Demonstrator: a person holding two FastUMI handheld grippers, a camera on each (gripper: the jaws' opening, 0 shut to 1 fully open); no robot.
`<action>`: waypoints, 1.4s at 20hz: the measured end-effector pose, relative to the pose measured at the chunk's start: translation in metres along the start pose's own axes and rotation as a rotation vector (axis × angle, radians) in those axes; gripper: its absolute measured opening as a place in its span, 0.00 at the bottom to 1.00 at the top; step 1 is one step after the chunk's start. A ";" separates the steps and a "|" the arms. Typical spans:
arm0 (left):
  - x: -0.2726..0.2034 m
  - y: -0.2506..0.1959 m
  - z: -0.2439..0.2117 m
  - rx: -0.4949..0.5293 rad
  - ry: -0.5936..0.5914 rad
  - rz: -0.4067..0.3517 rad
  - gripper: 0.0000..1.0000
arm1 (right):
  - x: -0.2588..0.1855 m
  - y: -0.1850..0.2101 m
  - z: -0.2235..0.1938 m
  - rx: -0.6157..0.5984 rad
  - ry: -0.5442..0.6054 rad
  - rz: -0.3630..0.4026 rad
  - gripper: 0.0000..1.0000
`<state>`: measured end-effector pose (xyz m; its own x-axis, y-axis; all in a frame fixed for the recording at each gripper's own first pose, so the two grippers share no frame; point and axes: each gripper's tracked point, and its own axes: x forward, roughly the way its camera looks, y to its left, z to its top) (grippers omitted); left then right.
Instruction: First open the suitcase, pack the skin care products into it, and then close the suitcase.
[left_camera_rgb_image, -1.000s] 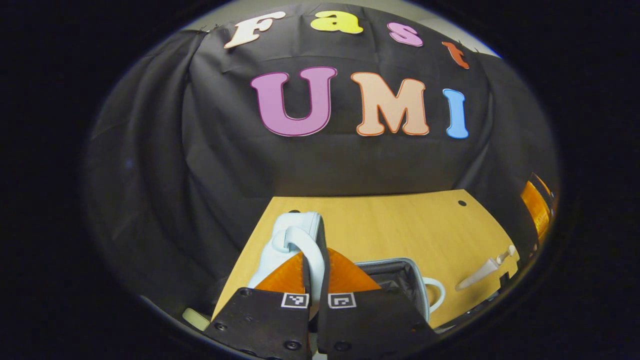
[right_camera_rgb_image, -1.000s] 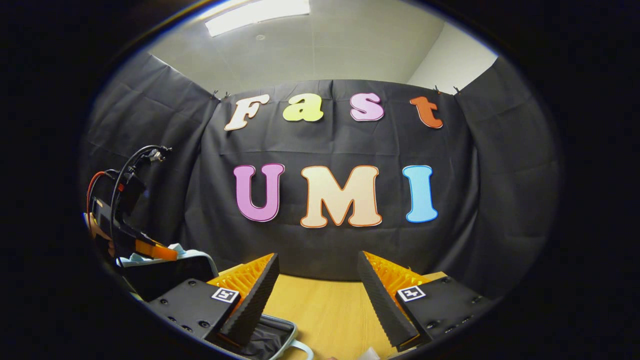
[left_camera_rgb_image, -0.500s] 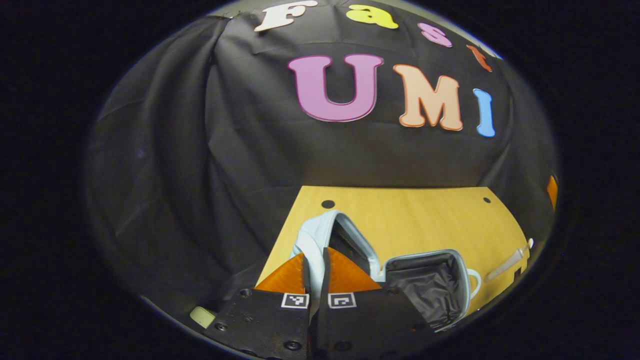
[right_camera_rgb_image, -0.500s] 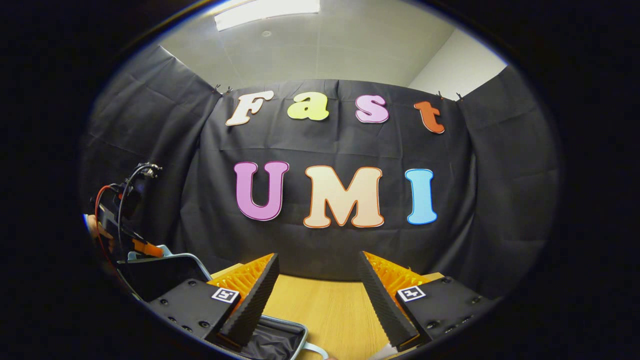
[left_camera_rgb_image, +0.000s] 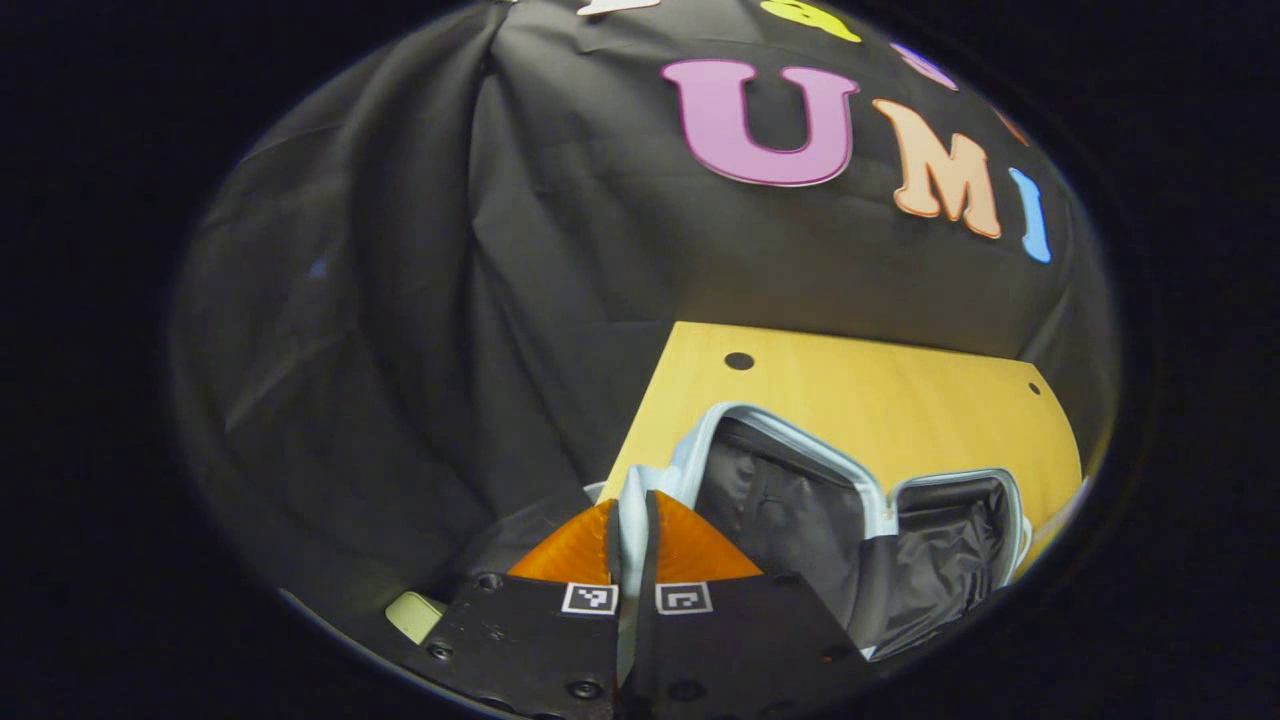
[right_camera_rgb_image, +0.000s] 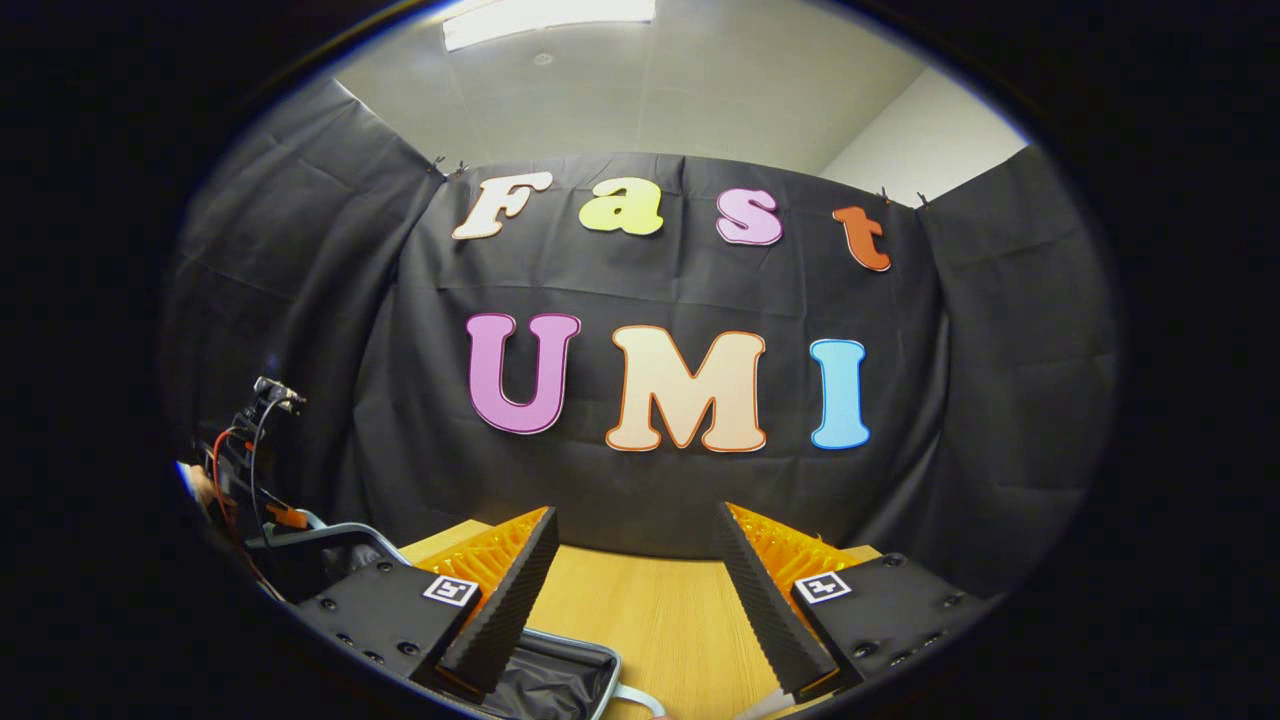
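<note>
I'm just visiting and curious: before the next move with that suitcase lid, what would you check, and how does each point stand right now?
1. Left gripper shut on the suitcase lid edge: ok.
2. Suitcase base lying open on the table: ok.
3. Lid fully laid flat: not ok, it's tilted.
4. Right gripper open and free: ok.
5. Skin care products within reach: cannot tell.

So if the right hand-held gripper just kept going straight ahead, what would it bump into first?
Probably the booth's black cloth wall. The right hand-held gripper is open and aims over the wooden table, with nothing between its fingers. The open suitcase lies lower and to one side. Depth is hard to judge.
</note>
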<state>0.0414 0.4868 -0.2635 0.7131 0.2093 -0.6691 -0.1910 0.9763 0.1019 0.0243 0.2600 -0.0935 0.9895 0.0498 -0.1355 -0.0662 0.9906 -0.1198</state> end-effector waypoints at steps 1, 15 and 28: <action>0.006 0.003 -0.008 -0.012 0.025 -0.010 0.00 | 0.000 0.000 0.000 -0.010 0.001 -0.006 0.98; 0.034 0.045 -0.044 0.014 0.054 0.136 0.63 | 0.002 -0.001 -0.009 -0.048 0.032 -0.006 0.99; -0.101 -0.102 0.101 0.010 -0.382 0.043 0.95 | 0.003 -0.087 -0.003 -0.028 0.002 -0.010 0.98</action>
<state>0.0568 0.3721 -0.1323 0.9050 0.2533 -0.3417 -0.2208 0.9664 0.1317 0.0331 0.1741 -0.0867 0.9899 0.0398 -0.1361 -0.0601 0.9871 -0.1483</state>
